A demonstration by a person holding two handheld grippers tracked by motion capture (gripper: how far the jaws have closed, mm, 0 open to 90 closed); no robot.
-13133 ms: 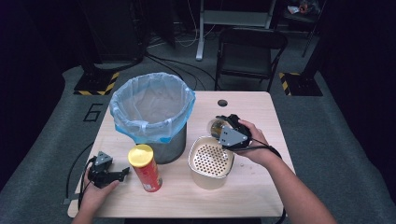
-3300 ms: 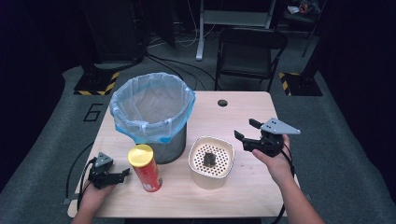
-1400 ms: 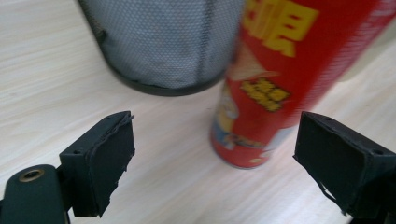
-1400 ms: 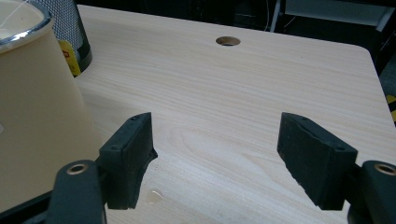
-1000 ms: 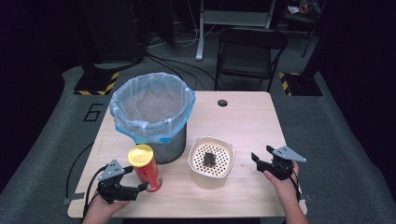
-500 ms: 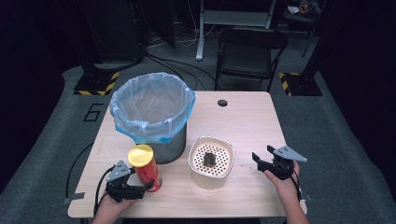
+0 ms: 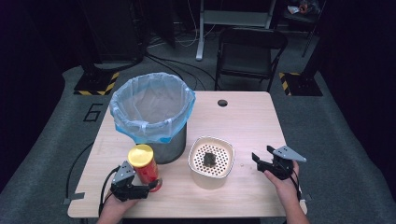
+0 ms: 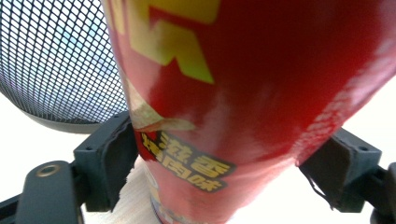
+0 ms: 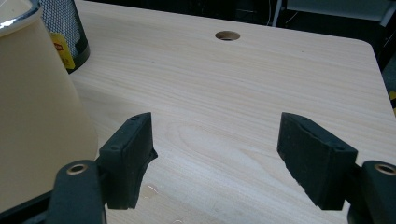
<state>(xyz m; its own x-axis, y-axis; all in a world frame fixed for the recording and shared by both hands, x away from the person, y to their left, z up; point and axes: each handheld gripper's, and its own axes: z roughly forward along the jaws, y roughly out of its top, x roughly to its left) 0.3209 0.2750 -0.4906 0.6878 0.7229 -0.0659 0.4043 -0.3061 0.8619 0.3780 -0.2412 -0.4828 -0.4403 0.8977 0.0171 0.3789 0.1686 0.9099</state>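
In the left gripper view we find the red can (image 8: pixel 261 107) cut off at the top and bottom edges, its print blurred, its base unseen. The mesh bin (image 8: pixel 56 60) runs off the left and top edges. In the right gripper view the cream bowl (image 9: pixel 37 116) is cropped at the left. In the high view, the dark lump (image 7: pixel 209 158) in the bowl is too small for us to identify.
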